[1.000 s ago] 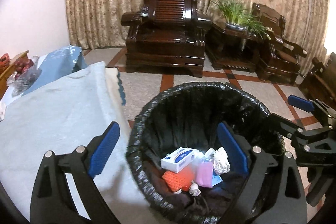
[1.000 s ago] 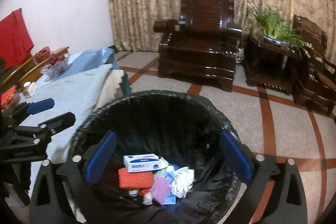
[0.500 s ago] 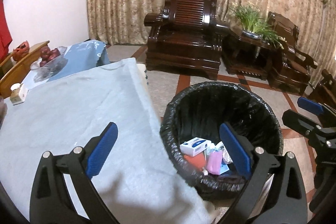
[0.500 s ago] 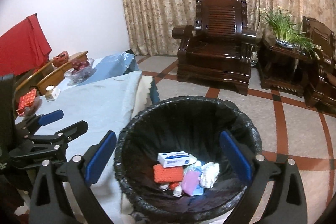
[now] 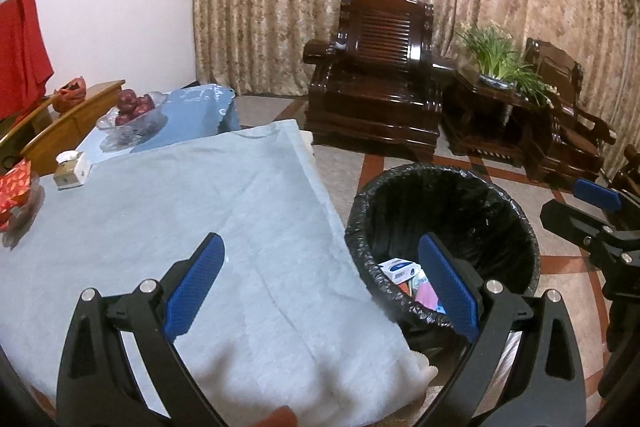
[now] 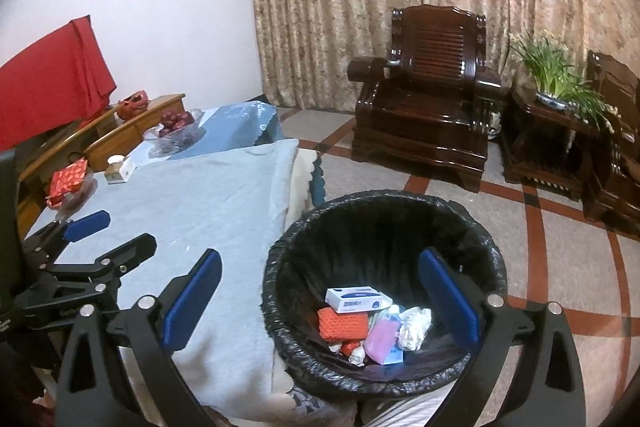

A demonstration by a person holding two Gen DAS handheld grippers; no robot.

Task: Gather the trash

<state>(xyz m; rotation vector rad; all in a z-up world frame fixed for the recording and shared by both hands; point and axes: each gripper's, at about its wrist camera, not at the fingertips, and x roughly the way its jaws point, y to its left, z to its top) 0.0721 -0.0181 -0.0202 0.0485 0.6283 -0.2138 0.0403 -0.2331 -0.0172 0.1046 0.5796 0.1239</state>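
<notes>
A black-lined trash bin (image 6: pixel 472 239) stands on the floor beside the table; it also shows in the left wrist view (image 5: pixel 500 219). Inside lie a white-and-blue box (image 6: pixel 356 299), a red-orange packet (image 6: pixel 342 323), a pink item (image 6: pixel 384 337) and a crumpled white tissue (image 6: pixel 414 325). My left gripper (image 5: pixel 320 283) is open and empty above the light blue tablecloth (image 5: pixel 160 195). My right gripper (image 6: pixel 320 299) is open and empty above the bin's near left rim.
On the table's far side stand a glass bowl of red fruit (image 5: pixel 134 107), a small jar (image 5: pixel 70 167) and a red packet (image 5: pixel 14 183). A dark wooden armchair (image 6: pixel 428 95), a side table with a plant (image 6: pixel 556 79) and curtains stand behind.
Both grippers have pulled back and to the left from over the bin. The left gripper is now over the tablecloth, and more of the table shows.
</notes>
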